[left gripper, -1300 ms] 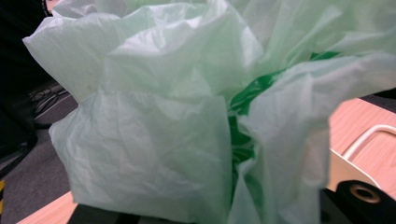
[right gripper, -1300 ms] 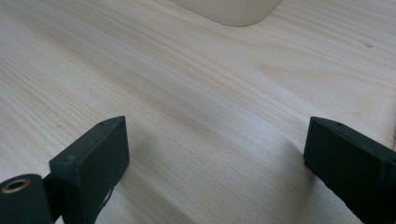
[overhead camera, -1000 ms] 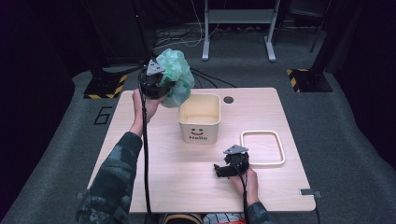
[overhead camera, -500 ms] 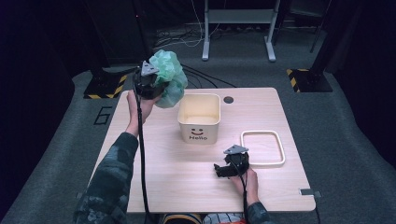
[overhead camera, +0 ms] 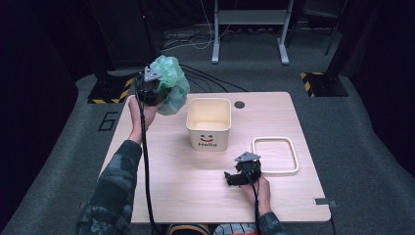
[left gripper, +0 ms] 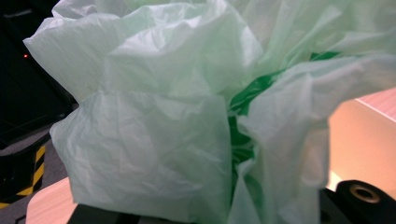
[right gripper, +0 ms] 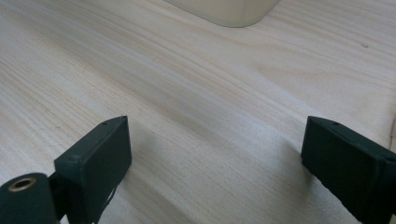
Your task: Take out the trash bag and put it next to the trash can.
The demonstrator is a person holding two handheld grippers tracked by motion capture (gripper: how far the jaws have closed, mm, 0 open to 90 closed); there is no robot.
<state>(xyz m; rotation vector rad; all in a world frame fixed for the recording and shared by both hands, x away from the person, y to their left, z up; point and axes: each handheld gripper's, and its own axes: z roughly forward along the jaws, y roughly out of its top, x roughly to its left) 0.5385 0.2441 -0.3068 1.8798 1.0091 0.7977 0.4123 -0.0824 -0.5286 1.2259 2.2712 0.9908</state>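
Left gripper [overhead camera: 155, 90] pinches a crumpled pale-green plastic bag [overhead camera: 171, 90], held aloft left of the cream square plastic bin [overhead camera: 209, 122]. Right gripper [overhead camera: 241, 174] rests on the table, jaws spread, empty. The billowing film may catch the bin's rim and spill outside.

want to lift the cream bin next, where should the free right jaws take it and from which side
Probably the bin's top rim, near wall, coming down from above: its mouth is open and upright, and the right gripper sits just in front with jaws wide. The body looks too broad.
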